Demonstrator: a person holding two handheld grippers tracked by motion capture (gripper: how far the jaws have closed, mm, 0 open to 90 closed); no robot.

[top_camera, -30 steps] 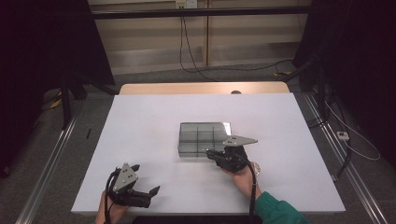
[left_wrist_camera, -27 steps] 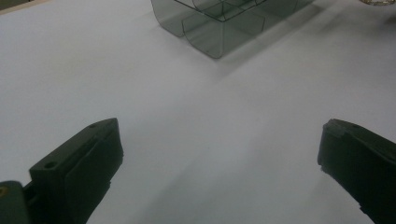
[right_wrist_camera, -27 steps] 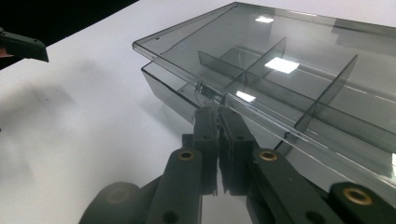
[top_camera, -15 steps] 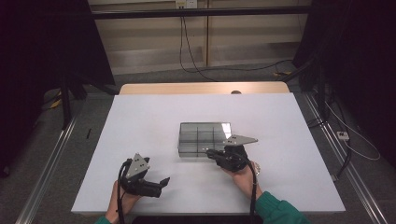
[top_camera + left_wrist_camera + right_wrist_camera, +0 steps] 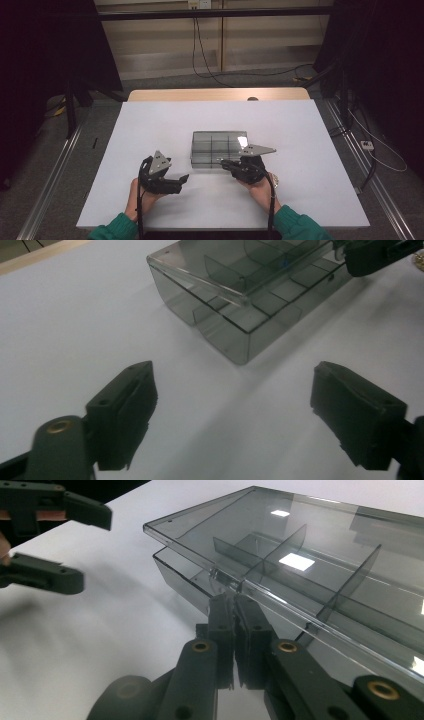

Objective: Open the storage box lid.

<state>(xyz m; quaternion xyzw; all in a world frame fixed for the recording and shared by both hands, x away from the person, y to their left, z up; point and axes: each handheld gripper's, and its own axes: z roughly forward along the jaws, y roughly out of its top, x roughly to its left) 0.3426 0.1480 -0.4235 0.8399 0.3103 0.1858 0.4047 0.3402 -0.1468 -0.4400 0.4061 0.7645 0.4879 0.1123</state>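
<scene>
A smoky clear compartment box [image 5: 218,148] lies in the middle of the white table [image 5: 150,125]. Its lid [image 5: 280,535] stands slightly raised above the base along the near edge. My right gripper [image 5: 223,162] is shut on the small tab at the lid's front edge [image 5: 225,577], with its tips [image 5: 234,605] pressed together there. My left gripper [image 5: 181,182] hovers left of the box's near corner [image 5: 240,347], apart from it. Its jaws have just been closing a little but stand open [image 5: 232,410] with nothing between them. It appears again in the right gripper view [image 5: 95,550].
Inner dividers [image 5: 285,542] split the box into several cells, which look empty. A wooden strip [image 5: 215,94] runs along the table's far edge. Metal rails [image 5: 55,165] flank the table, and cables [image 5: 240,72] lie on the floor beyond.
My left gripper has moved right across the table toward the box. The right gripper and the box have stayed put.
</scene>
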